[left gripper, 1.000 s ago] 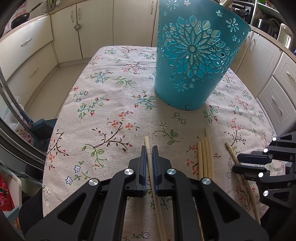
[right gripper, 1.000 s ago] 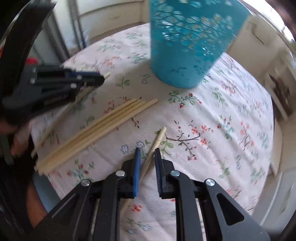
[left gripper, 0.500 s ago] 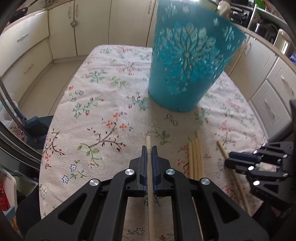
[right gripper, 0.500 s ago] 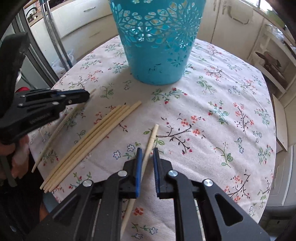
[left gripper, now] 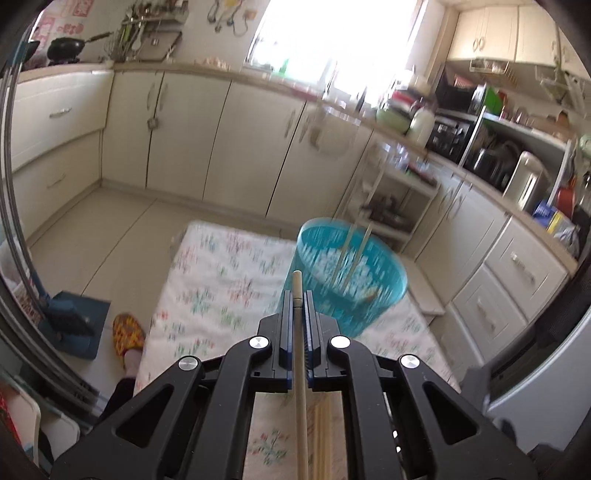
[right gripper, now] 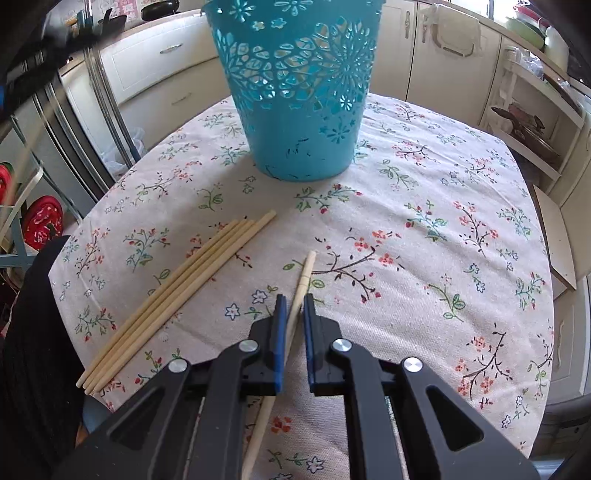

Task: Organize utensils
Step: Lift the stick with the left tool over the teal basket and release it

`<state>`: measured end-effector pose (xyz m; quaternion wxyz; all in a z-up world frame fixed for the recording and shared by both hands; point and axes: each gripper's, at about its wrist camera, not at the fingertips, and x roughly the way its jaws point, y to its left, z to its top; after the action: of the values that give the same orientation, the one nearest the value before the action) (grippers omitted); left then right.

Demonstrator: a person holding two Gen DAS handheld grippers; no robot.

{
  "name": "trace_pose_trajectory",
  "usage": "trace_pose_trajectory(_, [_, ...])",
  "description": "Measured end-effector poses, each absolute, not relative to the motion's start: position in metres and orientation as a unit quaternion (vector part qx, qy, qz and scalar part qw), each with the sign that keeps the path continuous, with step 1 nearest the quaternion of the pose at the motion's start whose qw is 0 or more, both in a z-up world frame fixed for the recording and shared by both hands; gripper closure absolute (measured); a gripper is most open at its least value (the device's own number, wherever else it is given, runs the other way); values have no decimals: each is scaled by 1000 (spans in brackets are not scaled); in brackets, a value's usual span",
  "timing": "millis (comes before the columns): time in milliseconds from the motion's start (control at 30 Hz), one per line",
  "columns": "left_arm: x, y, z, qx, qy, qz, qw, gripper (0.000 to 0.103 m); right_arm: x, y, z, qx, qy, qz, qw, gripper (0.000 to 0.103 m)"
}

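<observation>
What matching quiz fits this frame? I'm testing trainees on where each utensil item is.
Items:
1. chopstick in the left claw
2. chopstick between the right claw's fingers
3. chopstick bundle
4. teal basket

States:
a. lying together on the tablecloth
b. standing upright, chopsticks inside
c. clamped, lifted above the table
d. on the cloth, not yet gripped

Pairs: 1-c, 2-d, 3-a, 4-b

No text, label, brand, number or sign can be read in either view; the pink sheets point(left gripper: 79, 7) on the far wall and the blue packet point(left gripper: 545, 213) on the counter are too blurred.
</observation>
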<state>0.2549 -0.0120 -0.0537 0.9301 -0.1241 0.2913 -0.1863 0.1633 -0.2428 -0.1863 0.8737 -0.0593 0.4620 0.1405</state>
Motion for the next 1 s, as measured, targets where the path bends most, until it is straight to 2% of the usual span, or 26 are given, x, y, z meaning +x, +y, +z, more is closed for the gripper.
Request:
trace_pose_trajectory(233, [284, -36, 14, -131, 182, -193, 955, 98, 169, -237, -190, -54, 452, 148, 878, 93])
trace_pose_trajectory(433, [312, -69, 44, -119, 109, -186, 969, 98, 170, -240, -193, -47, 440, 158, 883, 93])
trace_pose_trajectory(733, [351, -95, 10, -129, 97, -148, 976, 98, 170, -239, -195, -50, 427, 166, 888, 93])
trace_pose_trajectory(1000, [358, -106, -20, -102, 131, -146, 975, 98, 171, -237, -196, -49, 423, 169, 889, 92])
